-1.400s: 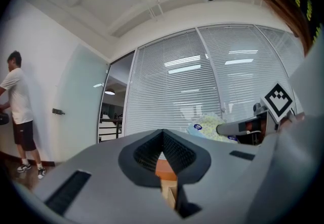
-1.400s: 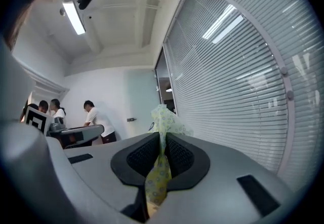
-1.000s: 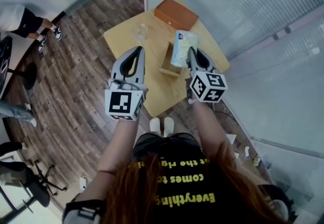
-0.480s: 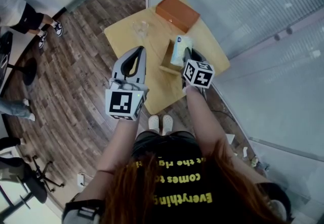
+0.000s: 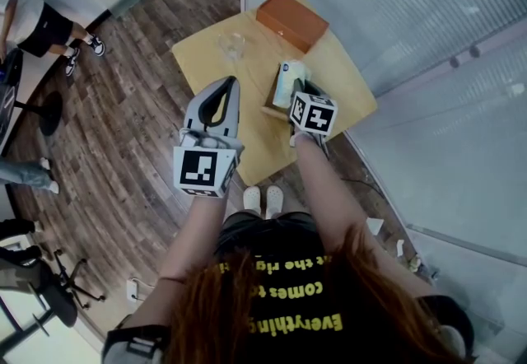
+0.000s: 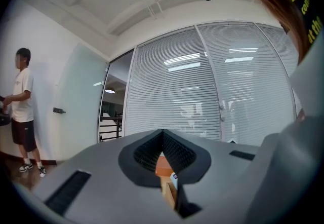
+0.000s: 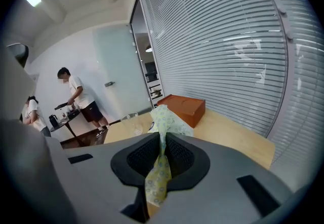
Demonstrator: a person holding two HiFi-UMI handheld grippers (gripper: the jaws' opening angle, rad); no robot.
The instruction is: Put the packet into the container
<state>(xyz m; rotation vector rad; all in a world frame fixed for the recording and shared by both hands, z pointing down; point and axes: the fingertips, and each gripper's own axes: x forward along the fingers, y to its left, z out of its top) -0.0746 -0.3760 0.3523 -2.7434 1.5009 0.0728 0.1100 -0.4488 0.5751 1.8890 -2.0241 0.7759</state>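
My right gripper (image 5: 298,94) is shut on a pale green patterned packet (image 5: 287,81), pinched by its lower end. In the right gripper view the packet (image 7: 167,122) rises between the closed jaws and fans out above them. The packet hangs over the small open wooden container (image 5: 272,98) in the middle of the table. My left gripper (image 5: 216,95) is held up off the table at the left, shut, with nothing in it; its jaws (image 6: 164,142) meet at the tips, and the container shows through the gap below.
A brown wooden box (image 5: 292,21) lies at the far end of the light wooden table (image 5: 247,140). A clear glass (image 5: 231,45) stands at the table's far left. Glass walls with blinds run along the right. Two people stand far left by a counter (image 7: 63,116).
My right gripper has moved forward and down with the packet, bringing it from above the table's near part to over the container. The left gripper has stayed where it was.
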